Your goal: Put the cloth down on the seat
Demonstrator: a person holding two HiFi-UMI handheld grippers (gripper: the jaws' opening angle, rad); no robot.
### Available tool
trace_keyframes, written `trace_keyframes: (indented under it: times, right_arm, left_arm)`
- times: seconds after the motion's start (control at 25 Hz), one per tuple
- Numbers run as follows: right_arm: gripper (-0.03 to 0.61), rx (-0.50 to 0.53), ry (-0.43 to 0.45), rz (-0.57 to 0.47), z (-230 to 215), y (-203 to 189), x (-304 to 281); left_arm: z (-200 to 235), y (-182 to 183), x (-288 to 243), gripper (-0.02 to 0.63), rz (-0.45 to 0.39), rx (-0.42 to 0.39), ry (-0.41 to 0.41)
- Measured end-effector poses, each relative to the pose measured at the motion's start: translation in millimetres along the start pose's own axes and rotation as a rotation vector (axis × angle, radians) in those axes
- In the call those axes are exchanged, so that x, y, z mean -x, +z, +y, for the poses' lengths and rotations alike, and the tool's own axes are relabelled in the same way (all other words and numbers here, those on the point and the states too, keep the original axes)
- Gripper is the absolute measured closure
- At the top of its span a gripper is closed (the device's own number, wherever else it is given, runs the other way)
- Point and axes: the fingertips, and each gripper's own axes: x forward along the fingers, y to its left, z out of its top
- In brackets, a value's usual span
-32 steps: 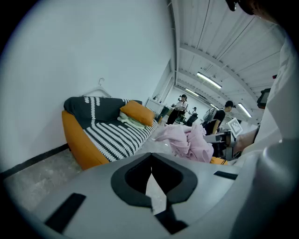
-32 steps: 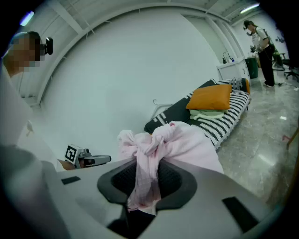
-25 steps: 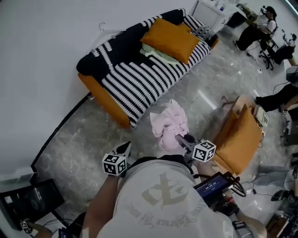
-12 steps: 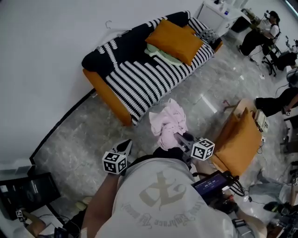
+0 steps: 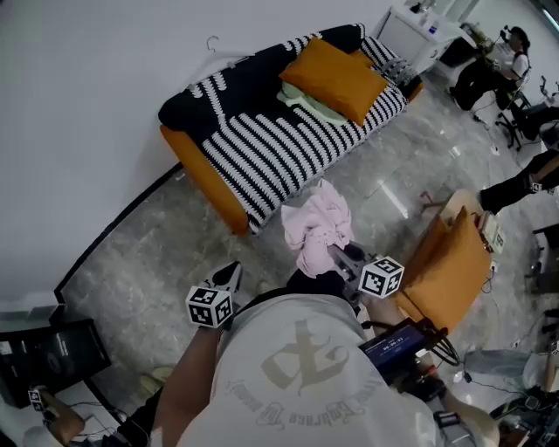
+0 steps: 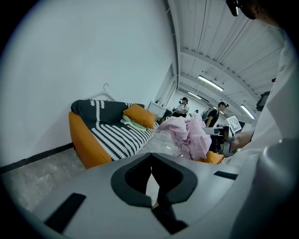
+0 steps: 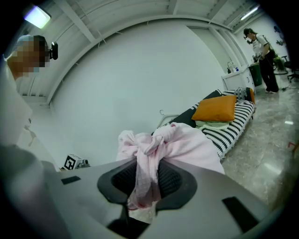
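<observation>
A crumpled pink cloth (image 5: pixel 316 229) hangs over the marble floor, just short of the sofa's near end. My right gripper (image 5: pixel 336 255) is shut on it. In the right gripper view a twisted strand of the cloth (image 7: pixel 187 144) runs down between the pads of the right gripper (image 7: pixel 147 179). The sofa (image 5: pixel 279 148) has a black-and-white striped cover and bears an orange cushion (image 5: pixel 336 77) on a pale green cloth (image 5: pixel 310 103). My left gripper (image 5: pixel 229 276) is held low at the left, shut and with nothing in it. In the left gripper view, the left gripper (image 6: pixel 153 196) points towards the sofa (image 6: pixel 117 137).
An orange armchair (image 5: pixel 450 262) stands close on the right. A white cabinet (image 5: pixel 419 26) sits beyond the sofa's far end, and people sit at the far right (image 5: pixel 489 65). A wire hanger (image 5: pixel 214 44) leans on the sofa back by the white wall. A dark screen (image 5: pixel 52 358) lies lower left.
The left gripper has edged slightly left in the head view, and the sofa sits a little further right in frame. The pink cloth stays in the right gripper.
</observation>
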Motion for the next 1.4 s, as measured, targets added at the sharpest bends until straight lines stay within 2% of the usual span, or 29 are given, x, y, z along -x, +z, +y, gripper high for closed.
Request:
trace_keyframes:
  times: [0.6, 0.84, 1.04, 1.4]
  right_arm:
    - [0.466, -0.036, -0.114, -0.049, -35.0, -1.0, 38.1]
    - [0.466, -0.049, -0.114, -0.047, -36.9, -3.7, 31.0]
    - [0.466, -0.037, -0.098, -0.049, -50.4, 14.4, 20.1]
    - [0.466, -0.024, -0.076, -0.052, -89.1, 58.3, -15.2]
  left_arm:
    - [-27.1, 13.2, -44.7, 0.601, 0.049, -0.087, -0.099]
    - [-19.4, 13.1, -42.3, 0.601, 0.060, -0.084, -0.090]
    - [-10.1, 23.5, -54.6, 0.601, 0.061, -0.077, -0.065]
    - [-1.7, 63.8, -98.9, 0.601, 0.052, -0.086, -0.055]
